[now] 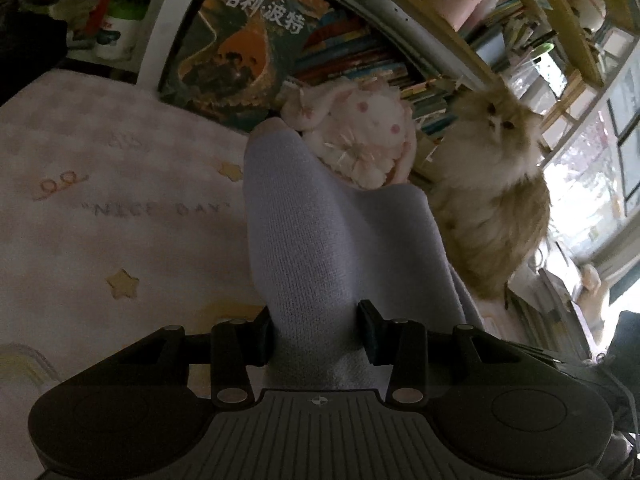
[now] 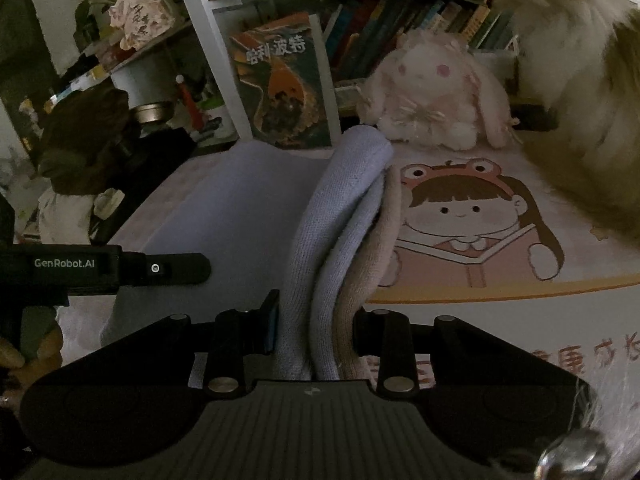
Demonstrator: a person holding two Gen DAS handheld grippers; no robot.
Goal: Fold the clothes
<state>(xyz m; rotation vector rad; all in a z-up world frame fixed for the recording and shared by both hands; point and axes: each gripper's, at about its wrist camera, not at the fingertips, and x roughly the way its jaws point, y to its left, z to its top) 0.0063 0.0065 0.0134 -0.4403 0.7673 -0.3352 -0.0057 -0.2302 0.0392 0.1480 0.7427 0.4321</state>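
A pale lavender knit garment (image 1: 320, 248) is bunched between the jaws of my left gripper (image 1: 318, 334), which is shut on it and holds it above the patterned mat (image 1: 100, 200). My right gripper (image 2: 316, 330) is shut on another thick fold of the same garment (image 2: 344, 208), with a beige layer pressed against its right side. The rest of the garment (image 2: 240, 208) hangs as a flat sheet to the left. The left gripper's body (image 2: 120, 268) shows at the left edge of the right wrist view.
A fluffy cat (image 1: 496, 184) sits at the right, close to the garment; it also shows in the right wrist view (image 2: 580, 80). A pink bunny plush (image 2: 432, 92) and a standing book (image 2: 284, 84) are at the back. Bookshelves (image 1: 380, 56) stand behind.
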